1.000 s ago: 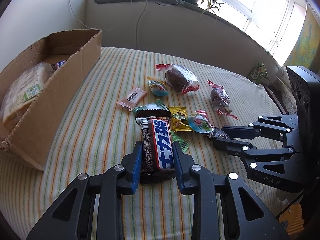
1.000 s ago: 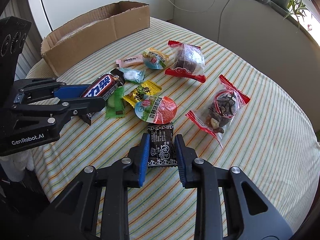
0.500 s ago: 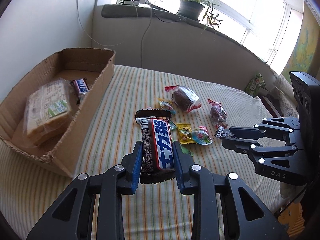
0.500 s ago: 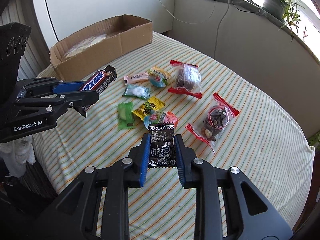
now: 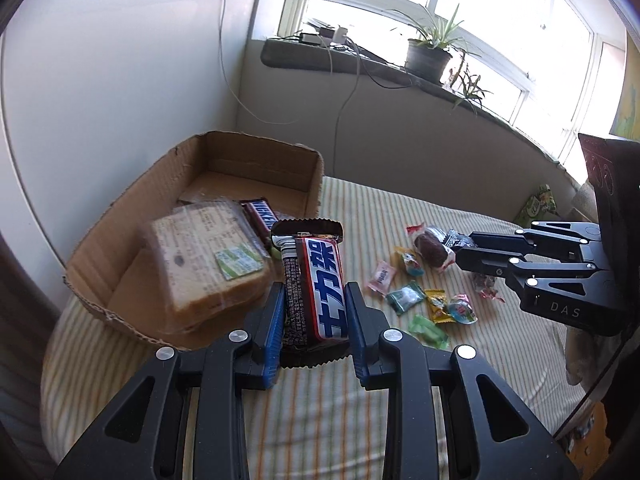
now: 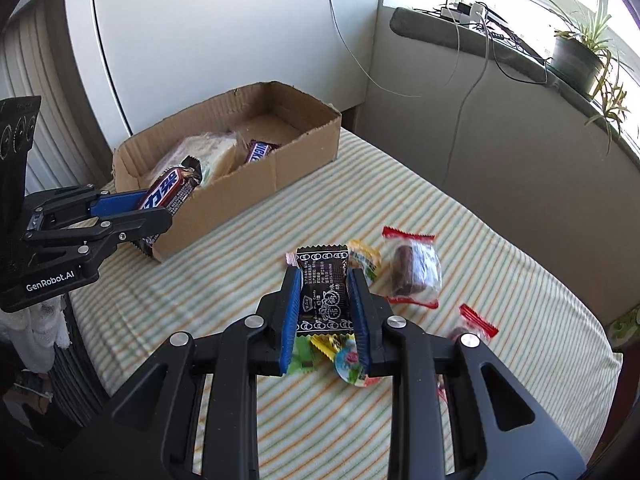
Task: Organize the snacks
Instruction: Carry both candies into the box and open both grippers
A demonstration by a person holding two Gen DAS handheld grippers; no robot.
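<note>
Snacks: a chocolate bar (image 5: 314,288) is clamped lengthwise between the closed blue pads of the left gripper (image 5: 314,316), held in the air at the near corner of the cardboard box (image 6: 256,184). The box holds a wrapped sandwich (image 5: 208,260) and a second bar (image 5: 260,220). The right gripper (image 6: 325,312) is closed on a black packet (image 6: 324,288), raised above loose candies (image 5: 432,304) on the striped tablecloth (image 6: 500,280).
</note>
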